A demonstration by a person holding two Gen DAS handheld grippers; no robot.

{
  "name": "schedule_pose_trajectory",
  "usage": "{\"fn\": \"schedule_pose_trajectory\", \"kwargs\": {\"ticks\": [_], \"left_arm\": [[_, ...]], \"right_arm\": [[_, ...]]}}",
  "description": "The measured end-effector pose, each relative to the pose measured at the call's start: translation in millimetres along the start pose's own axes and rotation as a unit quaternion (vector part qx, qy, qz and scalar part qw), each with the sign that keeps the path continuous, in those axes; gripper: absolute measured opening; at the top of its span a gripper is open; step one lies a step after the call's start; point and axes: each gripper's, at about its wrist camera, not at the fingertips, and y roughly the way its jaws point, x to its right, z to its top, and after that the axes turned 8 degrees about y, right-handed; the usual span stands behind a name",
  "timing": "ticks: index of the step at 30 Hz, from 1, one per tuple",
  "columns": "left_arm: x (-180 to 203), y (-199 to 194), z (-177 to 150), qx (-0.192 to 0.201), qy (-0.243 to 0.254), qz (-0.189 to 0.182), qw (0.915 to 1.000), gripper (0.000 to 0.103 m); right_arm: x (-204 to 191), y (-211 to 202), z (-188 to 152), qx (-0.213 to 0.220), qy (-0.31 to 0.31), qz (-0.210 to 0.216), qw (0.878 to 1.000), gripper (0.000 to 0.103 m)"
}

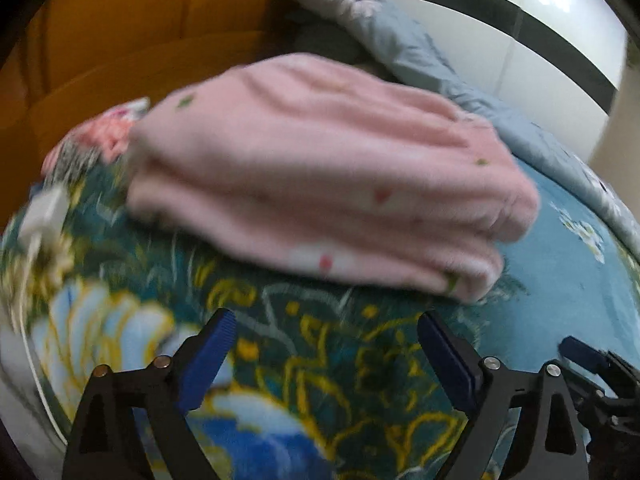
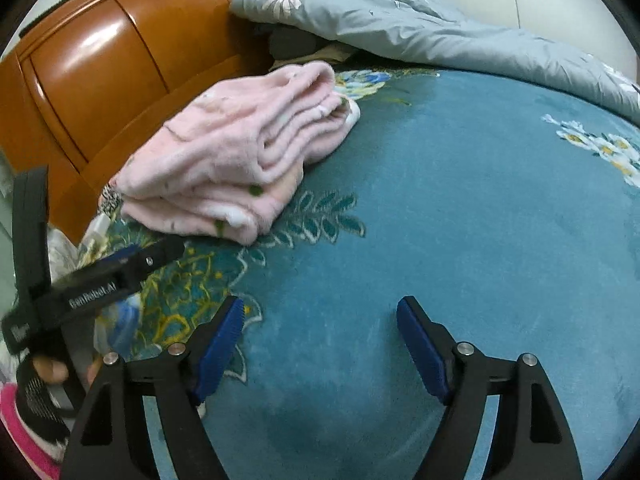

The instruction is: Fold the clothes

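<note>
Left wrist view was blurred: nearest, the left gripper (image 1: pixel 324 322) stood with its blue-padded jaws spread wide and nothing between them, above the teal plush bedspread with yellow and blue flower patterns (image 1: pixel 320 360). Just beyond lay the folded pink fleece garment with small green and red specks (image 1: pixel 320 184), resting flat on the bedspread in stacked layers, clear of both grippers. At the lower right edge the tip of the right gripper (image 1: pixel 592 364) showed, which that gripper's own camera could not frame from outside. Behind the garment a patch of pink-and-white floral cloth (image 1: pixel 108 128) peeked out at the left, then the grey-blue quilt printed with white daisies (image 1: pixel 400 36), and the glossy orange-brown wooden headboard (image 1: pixel 120 40).

The right wrist view was sharper. Its gripper (image 2: pixel 320 320) was likewise spread open and empty over plain teal plush (image 2: pixel 440 200). At the left, the left gripper's black body (image 2: pixel 120 280) appeared side-on, gripped by a person's hand (image 2: pixel 52 368) with a pink cuff, something the left camera did not show. Farther off, the pink garment (image 2: pixel 232 152) sat near the headboard (image 2: pixel 100 72), its folded edges facing the camera, with the quilt (image 2: pixel 400 20) bunched along the far side.
</note>
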Motion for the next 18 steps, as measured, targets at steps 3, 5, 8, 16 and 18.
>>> {"fn": "schedule_pose_trajectory", "kwargs": {"ticks": [3, 5, 8, 16, 18], "left_arm": [[1.1, 1.4, -1.1, 0.002, -0.002, 0.009, 1.0, 0.103], [2.6, 4.0, -1.6, -0.001, 0.0, 0.017, 0.9999, 0.103], [11.4, 7.8, -0.8, -0.007, 0.019, 0.035, 0.9992, 0.103], [17.8, 18.8, 1.7, -0.027, 0.03, 0.053, 0.9978, 0.103], [16.4, 19.3, 1.8, -0.028, 0.024, 0.054, 0.9979, 0.103]], "right_arm": [[-4.2, 2.4, -6.7, 0.008, -0.02, -0.015, 1.0, 0.082], [-6.4, 3.8, -7.9, 0.01, -0.027, -0.021, 0.999, 0.083], [-6.3, 5.4, -9.3, 0.011, -0.029, -0.019, 0.999, 0.085], [-7.9, 9.4, -10.8, 0.005, -0.034, -0.013, 0.999, 0.091], [-9.6, 10.6, -11.4, 0.003, -0.038, -0.017, 0.999, 0.092]]}}
